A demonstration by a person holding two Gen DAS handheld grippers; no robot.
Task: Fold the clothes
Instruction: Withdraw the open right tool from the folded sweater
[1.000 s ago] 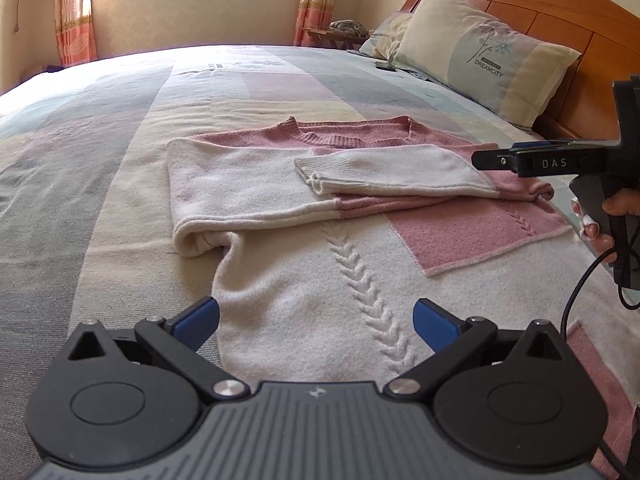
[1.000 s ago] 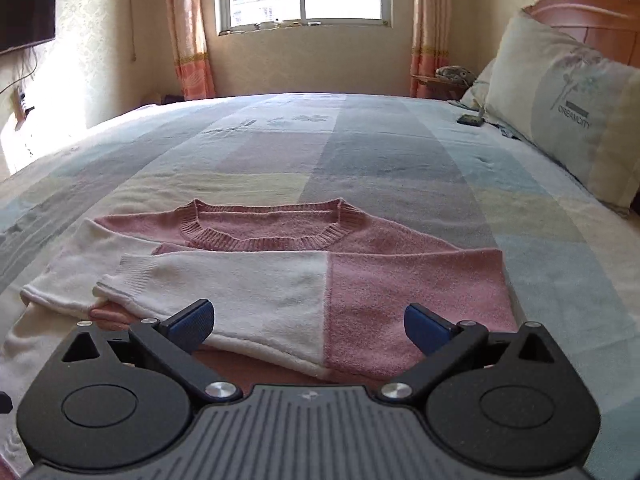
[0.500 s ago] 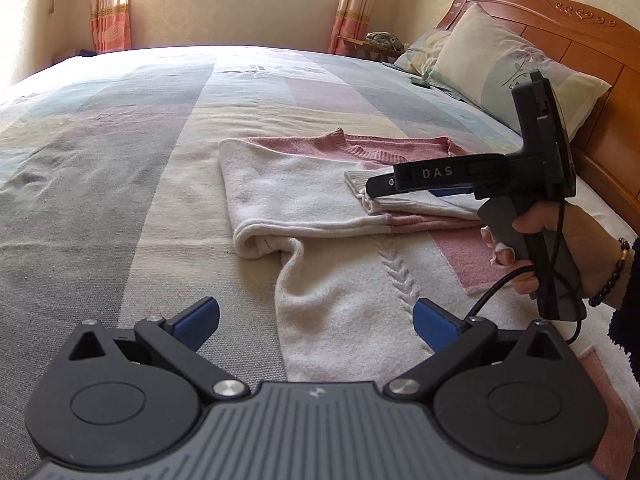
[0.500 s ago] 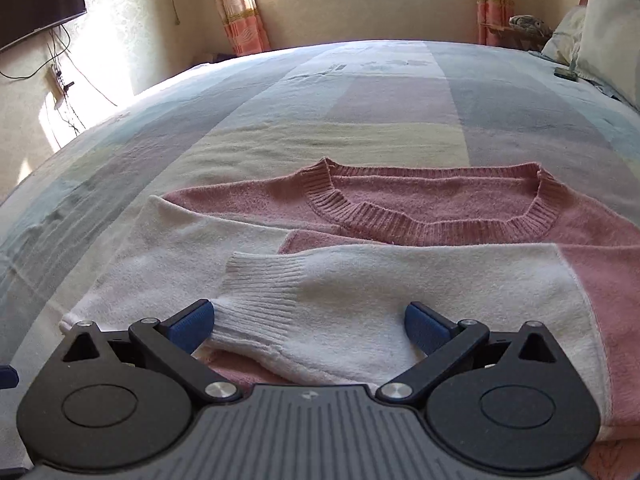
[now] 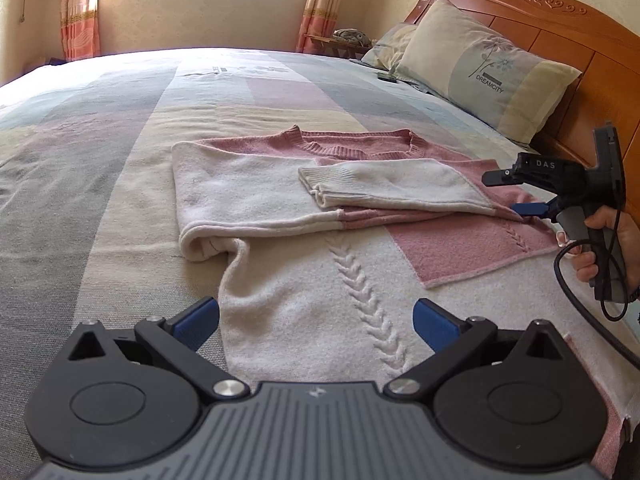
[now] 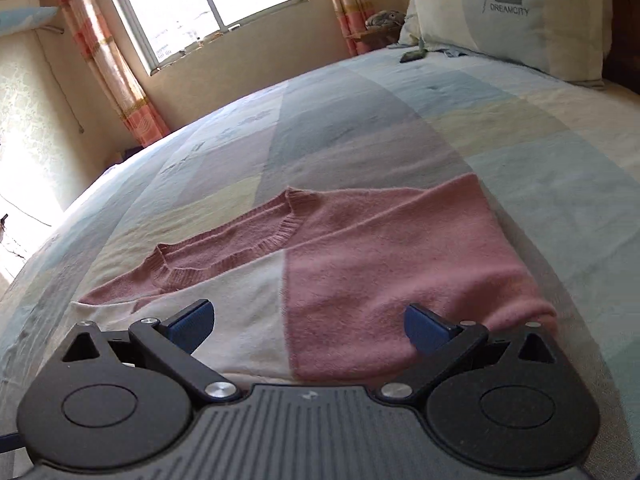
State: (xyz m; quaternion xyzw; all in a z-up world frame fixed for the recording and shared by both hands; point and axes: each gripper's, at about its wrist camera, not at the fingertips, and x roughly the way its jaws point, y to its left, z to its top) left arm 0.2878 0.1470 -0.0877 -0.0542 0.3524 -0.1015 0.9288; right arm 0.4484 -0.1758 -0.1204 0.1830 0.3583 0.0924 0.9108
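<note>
Pink-and-white sweater (image 5: 320, 216) lies sleeves-folded on the bed (image 5: 100, 152); left gripper (image 5: 316, 322) fingers spread, right gripper (image 6: 308, 322) at three o'clock, spread too

A home bedroom. A wide bed with a pastel patchwork bedspread (image 5: 248, 92) fills it, with a carved wooden headboard (image 5: 560, 28) and cream printed pillows (image 5: 484, 68). Orange-striped curtains (image 6: 108, 60) flank a bright window (image 6: 208, 8).
</note>
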